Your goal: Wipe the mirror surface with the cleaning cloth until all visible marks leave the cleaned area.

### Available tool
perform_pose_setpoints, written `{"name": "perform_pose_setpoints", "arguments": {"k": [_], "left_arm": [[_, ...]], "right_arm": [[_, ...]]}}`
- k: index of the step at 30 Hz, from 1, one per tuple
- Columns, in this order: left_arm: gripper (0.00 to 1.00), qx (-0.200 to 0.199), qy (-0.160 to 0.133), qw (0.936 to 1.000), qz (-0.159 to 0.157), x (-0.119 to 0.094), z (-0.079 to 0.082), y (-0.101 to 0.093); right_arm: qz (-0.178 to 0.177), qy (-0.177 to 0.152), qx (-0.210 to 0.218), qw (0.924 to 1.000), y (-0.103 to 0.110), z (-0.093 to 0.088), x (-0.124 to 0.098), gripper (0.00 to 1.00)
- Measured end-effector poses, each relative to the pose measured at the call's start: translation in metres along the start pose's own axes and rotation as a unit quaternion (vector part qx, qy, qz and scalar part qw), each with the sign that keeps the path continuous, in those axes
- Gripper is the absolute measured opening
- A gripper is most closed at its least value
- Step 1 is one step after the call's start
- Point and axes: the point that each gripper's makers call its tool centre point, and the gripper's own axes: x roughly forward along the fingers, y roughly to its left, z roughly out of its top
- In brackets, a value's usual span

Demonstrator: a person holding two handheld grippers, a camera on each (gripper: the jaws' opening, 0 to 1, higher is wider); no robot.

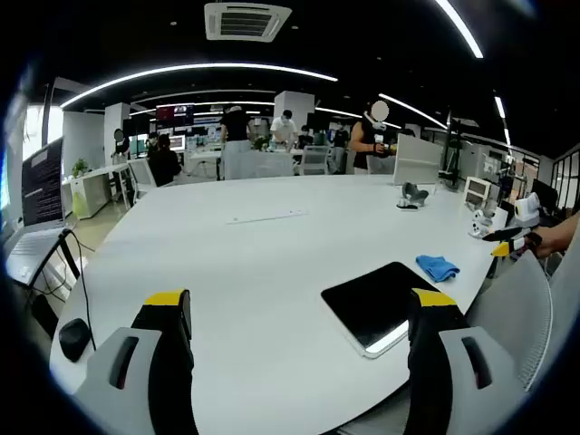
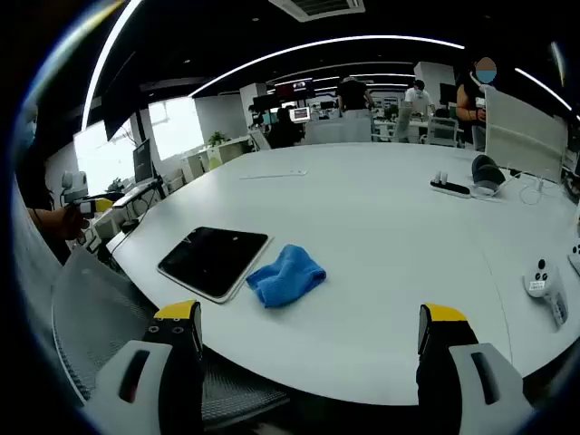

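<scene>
Mirror: one flat, dark, glossy rectangle (image 2: pixel 214 260) with rounded corners and a thin pale edge, lying on the surface near its curved rim; in the left gripper view it (image 1: pixel 381 305) sits just ahead of that tool's right-hand jaw.
Cleaning cloth: one blue cloth (image 2: pixel 287 275), soft and bunched into a loose heap, touching the mirror's edge in the right gripper view; in the left gripper view it (image 1: pixel 438 267) lies just beyond the mirror.
Left tool: (image 1: pixel 299 313) two dark jaws with yellow tips and grey housings, spread wide apart, nothing between them, above the surface.
Right tool: (image 2: pixel 311 328) same make, jaws likewise wide apart and empty, short of the surface's near rim; the cloth and mirror lie ahead of it.
Surface: one large white table (image 2: pixel 381 236), smooth and matt, with a rounded outline.
Other things on it: a black-and-white power strip (image 2: pixel 450 188), a white hand controller (image 2: pixel 541 279) near the right edge, and a long slim white bar (image 1: pixel 267 217) toward the middle.
Chair: a grey mesh back (image 2: pixel 95 313) tucked against the surface's rim.
Room: an open-plan office with a dark ceiling, long curved light strips (image 1: pixel 195 71), a ceiling air vent (image 1: pixel 246 20), desks with monitors, and several people standing far back.
</scene>
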Motion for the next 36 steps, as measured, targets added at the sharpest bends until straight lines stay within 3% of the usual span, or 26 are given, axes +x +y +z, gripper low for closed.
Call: {"name": "perform_pose_setpoints", "arguments": {"k": [10, 16, 19, 22, 26, 36], "left_arm": [[0.99, -0.005, 0.012, 0.9999, -0.008, 0.004, -0.011, 0.001], [0.99, 0.007, 0.029, 0.9994, -0.019, 0.017, -0.020, 0.006], [0.99, 0.017, 0.024, 0.9993, -0.022, 0.022, -0.007, 0.012], [0.99, 0.019, 0.015, 0.9996, -0.017, 0.028, 0.002, 0.020], [0.99, 0.025, 0.019, 0.9994, -0.018, 0.030, 0.001, 0.023], [0.99, 0.030, 0.026, 0.9991, -0.012, 0.024, -0.002, 0.029]], "right_arm": [[0.004, 0.013, -0.002, 0.9999, 0.010, 0.003, 0.012, 0.98], [-0.006, 0.009, 0.027, 0.9996, 0.000, 0.006, 0.013, 0.98], [-0.023, 0.006, 0.037, 0.9990, -0.010, 0.011, 0.008, 0.98], [-0.031, 0.035, 0.018, 0.9988, -0.016, 0.002, 0.011, 0.98], [-0.027, 0.020, 0.035, 0.9988, -0.014, 0.010, 0.012, 0.98], [-0.032, 0.025, 0.059, 0.9974, -0.019, 0.002, 0.019, 0.98]]}}
